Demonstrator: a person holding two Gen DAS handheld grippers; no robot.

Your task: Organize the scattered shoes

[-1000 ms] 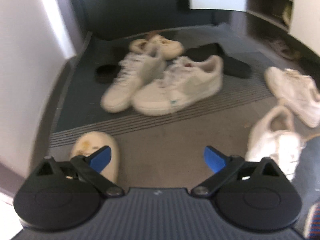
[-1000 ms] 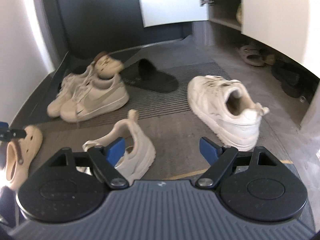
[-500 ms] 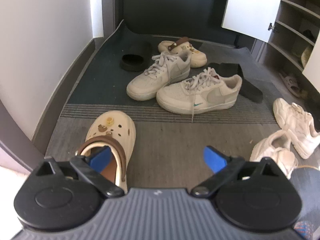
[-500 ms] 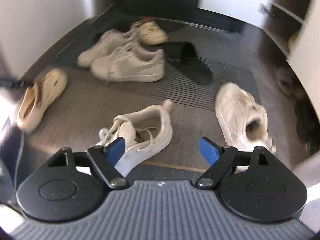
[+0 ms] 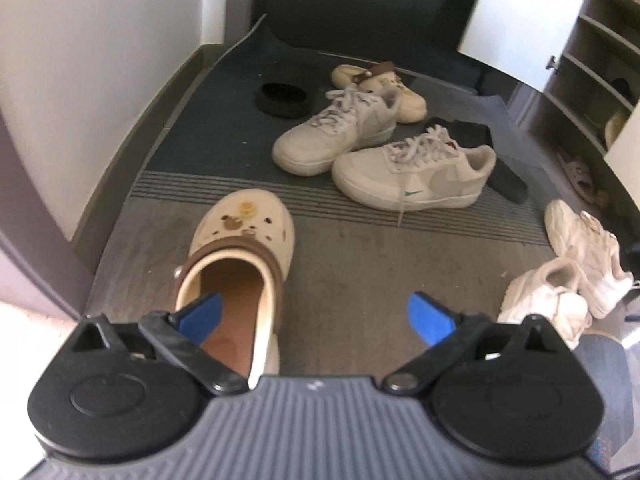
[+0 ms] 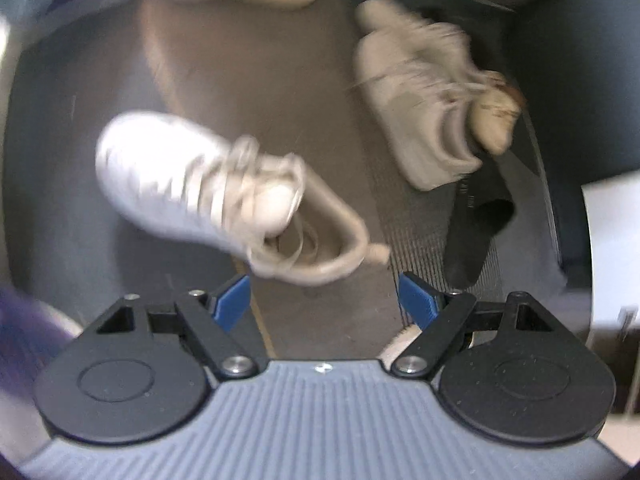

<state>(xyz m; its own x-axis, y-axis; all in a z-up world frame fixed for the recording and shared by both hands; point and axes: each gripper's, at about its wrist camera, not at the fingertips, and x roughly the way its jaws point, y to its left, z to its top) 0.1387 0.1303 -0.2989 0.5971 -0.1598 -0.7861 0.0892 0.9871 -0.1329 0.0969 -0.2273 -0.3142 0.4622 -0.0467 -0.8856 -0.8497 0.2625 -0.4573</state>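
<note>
Ribbed grey entrance mat [image 5: 472, 224]: landmark for all else; lies flat before a dark door.
Open shoe cabinet with shelves [image 5: 600, 92]: at the mat's right edge, door swung out; likely destination.
Pair of off-white leather lace-up sneakers [image 5: 416, 176]: on the mat's middle, side by side, touching; probably stiff-soled, moderately light; best gripped at the heel collar.
Chunky white fabric trainers [image 5: 576, 264]: off the mat's near right corner, one tipped on its side; in the blurred right view the tipped one [image 6: 224, 196] shows just ahead of the fingers, opening facing them; soft upper, laces loose, likely to flop; padded heel rim the firmest hold.
Cream foam clog with brown strap and charms [image 5: 240, 256]: off the mat's near left corner, upright, heel towards the camera; likely very light, springy, a bit slick; side wall by the heel opening a fair hold.
Matching cream clog [image 5: 380, 84]: at the mat's far side, behind the sneakers.
Black slides [image 5: 480, 136]: on the mat, partly hidden.
Left gripper [image 5: 314, 316]: jaws wide apart, empty; one fingertip over the near clog's opening, contact not clear.
Right gripper [image 6: 322, 300]: jaws apart, nothing held.
</note>
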